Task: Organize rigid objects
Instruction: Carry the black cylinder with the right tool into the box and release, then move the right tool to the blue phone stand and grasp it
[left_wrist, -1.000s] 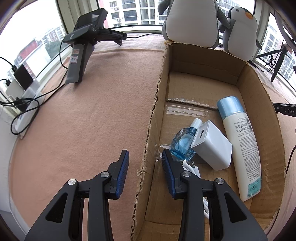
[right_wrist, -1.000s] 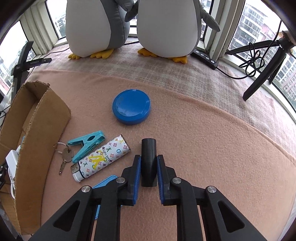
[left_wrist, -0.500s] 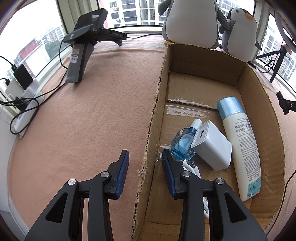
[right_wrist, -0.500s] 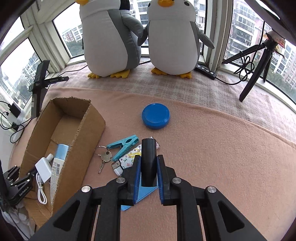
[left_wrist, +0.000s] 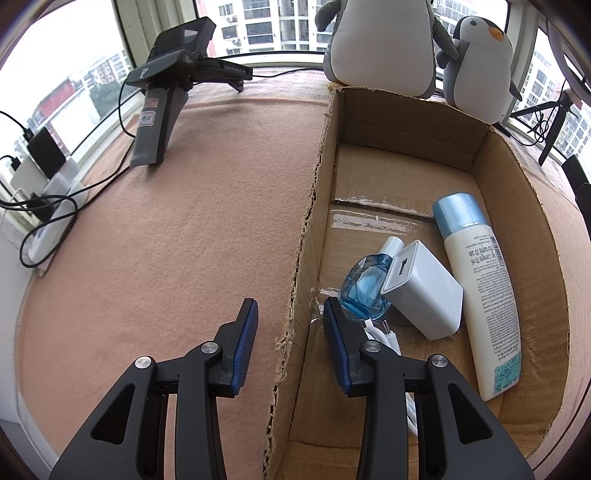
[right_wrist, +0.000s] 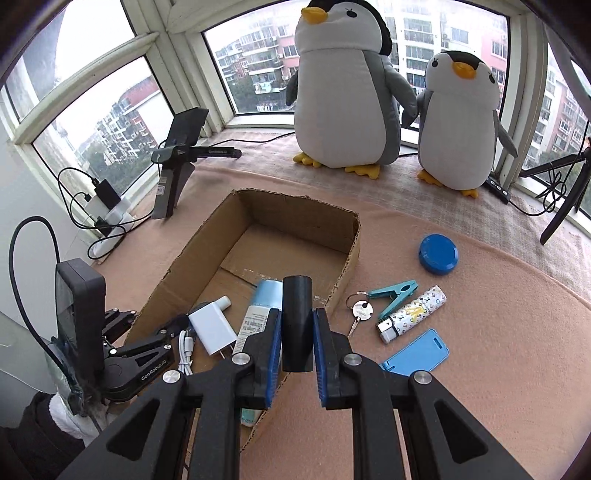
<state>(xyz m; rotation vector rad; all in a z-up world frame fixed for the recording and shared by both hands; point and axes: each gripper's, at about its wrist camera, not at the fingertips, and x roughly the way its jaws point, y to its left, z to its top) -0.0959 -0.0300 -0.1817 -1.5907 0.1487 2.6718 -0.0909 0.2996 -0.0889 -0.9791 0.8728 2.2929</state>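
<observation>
My right gripper (right_wrist: 297, 332) is shut on a black cylinder (right_wrist: 296, 321), held in the air above the right wall of the cardboard box (right_wrist: 295, 210). My left gripper (left_wrist: 290, 330) is open and straddles the box's left wall (left_wrist: 306, 240), one finger on each side. Inside the box lie a white bottle with a light-blue cap (left_wrist: 480, 284), a white charger (left_wrist: 424, 291), a blue glass bottle (left_wrist: 364, 290) and a white cable (left_wrist: 382, 332). On the mat right of the box lie a key (right_wrist: 360, 310), a teal clip (right_wrist: 397, 293), a patterned lighter (right_wrist: 412, 314), a blue flat case (right_wrist: 417, 352) and a blue round lid (right_wrist: 438, 254).
Two plush penguins (right_wrist: 347, 92) stand behind the box by the windows. A black stand with a device (left_wrist: 166, 96) sits on the mat at the far left, with cables and chargers (left_wrist: 40, 192) along the left edge. A tripod (right_wrist: 561, 199) stands at the far right.
The right gripper has risen and swung left with the black cylinder, from over the loose items to above the box's right wall. The left gripper has stayed still.
</observation>
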